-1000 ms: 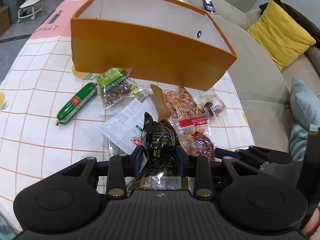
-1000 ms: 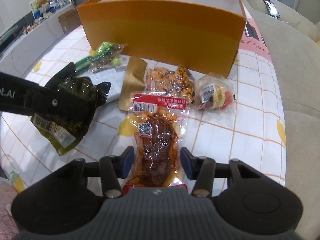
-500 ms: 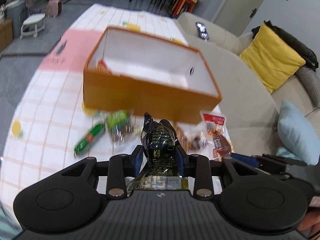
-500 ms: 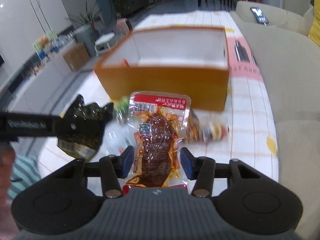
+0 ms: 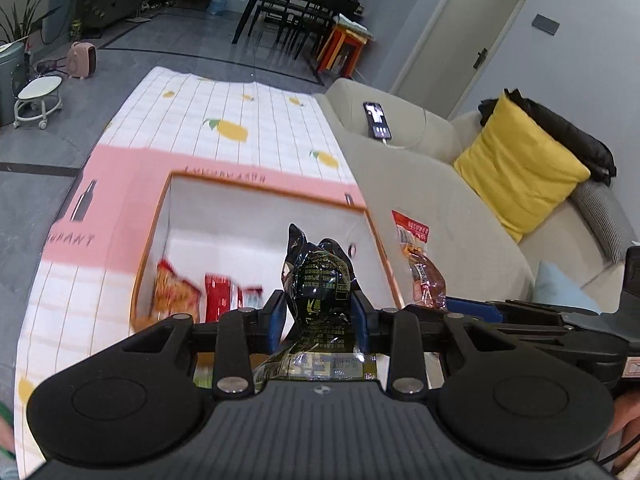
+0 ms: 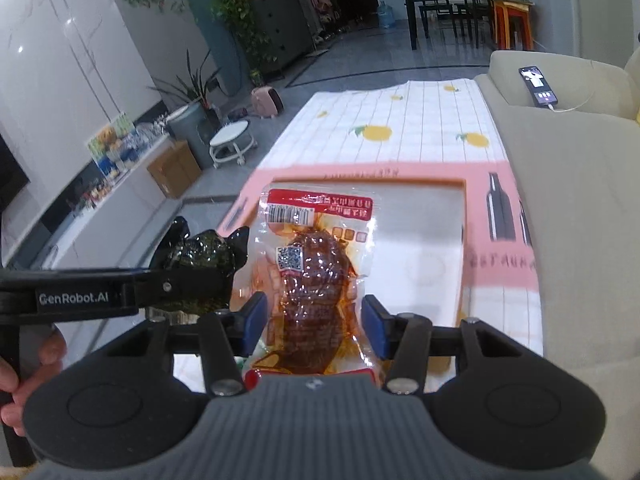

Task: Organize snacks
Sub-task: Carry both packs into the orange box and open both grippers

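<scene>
Left gripper (image 5: 318, 316) grips dark packet (image 5: 320, 284) — over orange box (image 5: 160, 216).

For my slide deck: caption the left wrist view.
Left hand-held gripper holds a glossy black foil snack packet above an open orange cardboard box already containing red snack packs.

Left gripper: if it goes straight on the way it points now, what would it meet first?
Probably the white inside of the orange box: the left gripper, shut on the black packet, points into it. Depth is unclear.
</scene>
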The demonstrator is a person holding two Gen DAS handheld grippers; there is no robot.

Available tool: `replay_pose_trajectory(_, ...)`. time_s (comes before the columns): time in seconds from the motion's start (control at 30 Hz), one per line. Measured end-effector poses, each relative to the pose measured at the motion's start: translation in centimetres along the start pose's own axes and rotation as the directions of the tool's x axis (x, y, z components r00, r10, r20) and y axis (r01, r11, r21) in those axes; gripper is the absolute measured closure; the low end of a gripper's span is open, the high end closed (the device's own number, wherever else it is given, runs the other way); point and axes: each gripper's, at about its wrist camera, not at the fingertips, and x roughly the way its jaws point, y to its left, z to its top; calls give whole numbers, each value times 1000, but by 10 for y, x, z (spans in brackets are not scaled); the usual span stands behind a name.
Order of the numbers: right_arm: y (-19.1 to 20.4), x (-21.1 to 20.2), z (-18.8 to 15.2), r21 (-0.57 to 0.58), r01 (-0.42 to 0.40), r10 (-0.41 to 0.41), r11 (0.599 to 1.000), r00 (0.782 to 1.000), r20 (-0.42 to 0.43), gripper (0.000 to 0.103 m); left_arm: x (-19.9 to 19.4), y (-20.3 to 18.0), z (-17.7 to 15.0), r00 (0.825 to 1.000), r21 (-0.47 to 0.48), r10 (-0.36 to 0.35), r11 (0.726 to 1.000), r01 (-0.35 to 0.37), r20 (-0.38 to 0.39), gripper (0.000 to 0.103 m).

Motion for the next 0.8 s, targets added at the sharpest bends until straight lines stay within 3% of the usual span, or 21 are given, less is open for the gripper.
replay_pose_trajectory(0.17, -18, 39, 30, 24, 39, -38, 999, 999, -36, 52, 41, 8, 23, 998, -39, -18, 999, 16, -57, 65)
replay_pose_trajectory(0.3, -36, 81, 40, 29, 69, -64, 997, 989, -133, 52, 83, 17, 26, 991, -67, -20, 998, 11, -136, 65)
replay_pose_trajectory(0.57, -56, 154, 31, -73, 107, -126, 992, 932, -341, 52, 153, 36, 21, 958, -50, 48, 997, -65, -282, 65)
replay_pose_trajectory(0.8, -52, 188, 30, -201, 133, -208, 970, 885, -416, 50, 184, 39, 16, 924, -2, 89, 995, -97, -371, 65)
